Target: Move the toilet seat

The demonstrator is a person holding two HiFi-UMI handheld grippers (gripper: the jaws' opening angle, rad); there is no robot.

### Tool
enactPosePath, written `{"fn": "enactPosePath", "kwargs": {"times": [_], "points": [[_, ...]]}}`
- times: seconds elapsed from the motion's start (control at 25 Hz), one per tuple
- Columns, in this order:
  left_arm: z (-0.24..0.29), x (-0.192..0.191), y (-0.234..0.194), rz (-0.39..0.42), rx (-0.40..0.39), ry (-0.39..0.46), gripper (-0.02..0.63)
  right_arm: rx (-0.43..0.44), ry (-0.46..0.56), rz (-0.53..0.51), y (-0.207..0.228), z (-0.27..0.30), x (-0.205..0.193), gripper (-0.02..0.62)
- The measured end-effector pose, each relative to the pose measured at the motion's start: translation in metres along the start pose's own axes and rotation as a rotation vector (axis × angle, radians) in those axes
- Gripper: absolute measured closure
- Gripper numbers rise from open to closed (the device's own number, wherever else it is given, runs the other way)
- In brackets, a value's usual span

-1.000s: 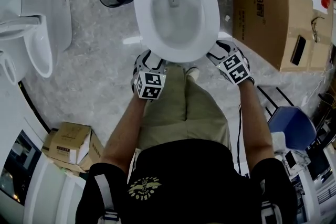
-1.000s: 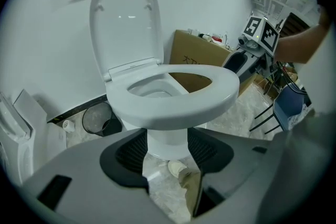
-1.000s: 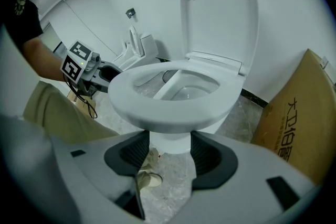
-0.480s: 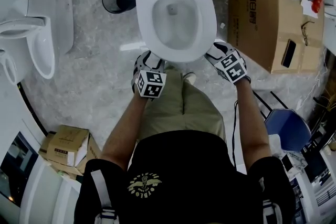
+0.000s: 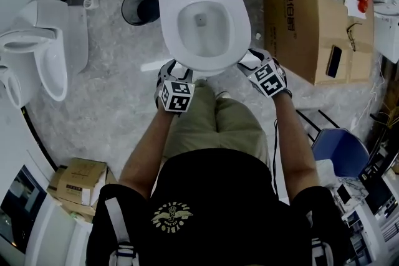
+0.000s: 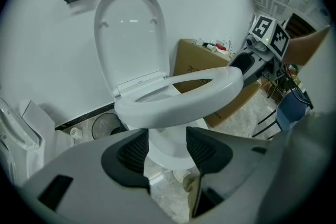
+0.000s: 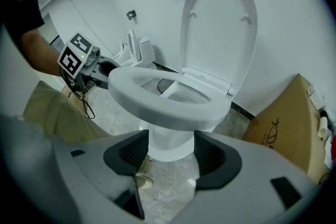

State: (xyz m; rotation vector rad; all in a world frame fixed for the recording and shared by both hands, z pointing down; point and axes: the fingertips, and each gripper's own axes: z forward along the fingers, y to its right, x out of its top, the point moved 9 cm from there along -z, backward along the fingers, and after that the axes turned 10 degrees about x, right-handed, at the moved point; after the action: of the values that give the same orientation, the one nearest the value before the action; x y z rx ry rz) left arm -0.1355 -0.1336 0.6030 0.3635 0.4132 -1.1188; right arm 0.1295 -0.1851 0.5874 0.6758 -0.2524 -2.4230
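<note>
Jaws apart and clamped on nothing, the left gripper (image 6: 167, 148) and right gripper (image 7: 170, 152) have edged in below the front rim of the toilet seat (image 6: 178, 97), which lies over the bowl (a lift looks imminent). The lid (image 6: 128, 34) stands upright behind, leaving swing room. A cardboard box (image 5: 305, 9) crowds the right and a waste bin (image 5: 138, 6) the left.

Glossy smooth white plastic toilet seat (image 6: 178, 99); polished veined stone floor (image 5: 118, 90)

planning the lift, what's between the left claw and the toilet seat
Nothing: the left gripper view shows the left claw, jaws apart, just under the toilet seat with no object between.
</note>
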Motion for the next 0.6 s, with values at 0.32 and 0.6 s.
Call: {"fn": "enactPosePath", "kwargs": {"times": [0.32,0.6], "points": [[-0.002,0.025,-0.014,-0.027,0.012,0.037,0.371,-0.08,0.084,-0.12,-0.008,-0.036,0.039,0.331],[-0.007,0.041,-0.021,-0.029,0.028,0.045,0.373,-0.068,0.065,-0.224,-0.009,-0.045,0.063,0.331]]}}
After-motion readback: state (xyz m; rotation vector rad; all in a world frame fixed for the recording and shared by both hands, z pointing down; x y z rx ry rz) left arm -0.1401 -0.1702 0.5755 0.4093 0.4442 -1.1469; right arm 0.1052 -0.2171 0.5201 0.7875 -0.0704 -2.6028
